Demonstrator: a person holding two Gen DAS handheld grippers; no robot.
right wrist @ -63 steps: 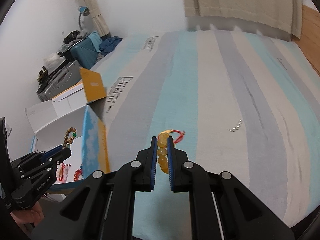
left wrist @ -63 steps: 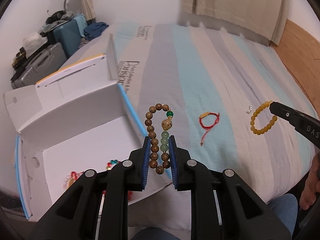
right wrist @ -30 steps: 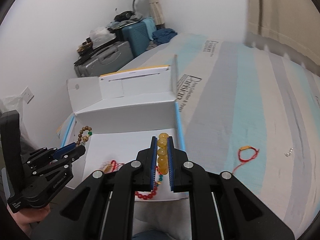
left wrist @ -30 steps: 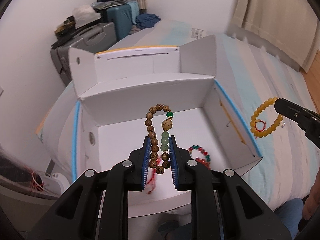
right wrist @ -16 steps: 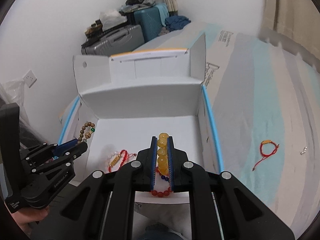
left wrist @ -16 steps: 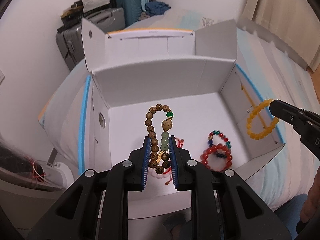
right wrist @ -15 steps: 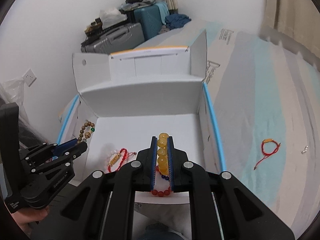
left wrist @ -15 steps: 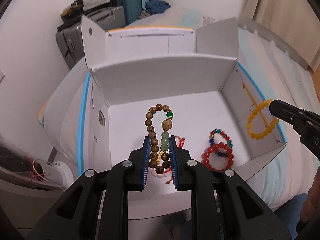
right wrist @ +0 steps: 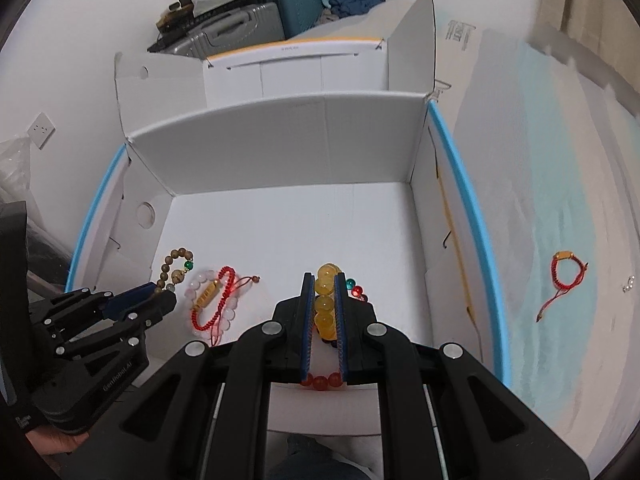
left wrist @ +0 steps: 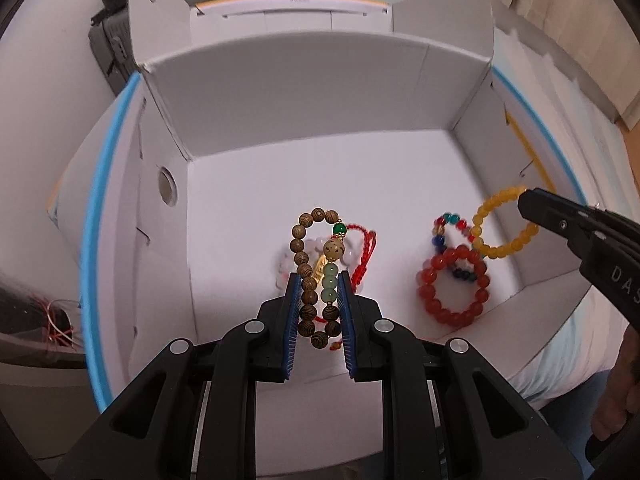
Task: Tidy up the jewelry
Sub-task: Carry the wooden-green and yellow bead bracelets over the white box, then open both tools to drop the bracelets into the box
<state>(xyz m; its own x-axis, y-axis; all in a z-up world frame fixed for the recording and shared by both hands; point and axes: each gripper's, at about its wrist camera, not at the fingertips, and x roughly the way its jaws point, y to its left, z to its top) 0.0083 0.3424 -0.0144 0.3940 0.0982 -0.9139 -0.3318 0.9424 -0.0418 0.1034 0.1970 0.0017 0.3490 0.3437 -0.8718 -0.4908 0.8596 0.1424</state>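
My left gripper (left wrist: pixel 319 280) is shut on a brown wooden bead bracelet (left wrist: pixel 306 258) with green beads, held above the near left floor of the open white box (left wrist: pixel 320 60). It also shows in the right wrist view (right wrist: pixel 176 266). My right gripper (right wrist: pixel 323 280) is shut on a yellow bead bracelet (right wrist: pixel 326 300), held over the near right of the box (right wrist: pixel 280 144). That bracelet shows in the left wrist view (left wrist: pixel 486 246) too. On the box floor lie a red bead bracelet (left wrist: pixel 452 284), a multicoloured bead bracelet (left wrist: pixel 440 232) and a pink bead bracelet with a red cord bracelet (right wrist: pixel 212 300).
A red cord bracelet (right wrist: pixel 562 276) and a small silver piece (right wrist: pixel 628 284) lie on the striped bedsheet (right wrist: pixel 560 160) right of the box. Suitcases (right wrist: pixel 248 20) stand by the wall behind the box. The box flaps stand up at the back.
Both grippers have moved forward and lower over the box with their bracelets still held. The box floor and the bracelets lying on it look larger and closer.
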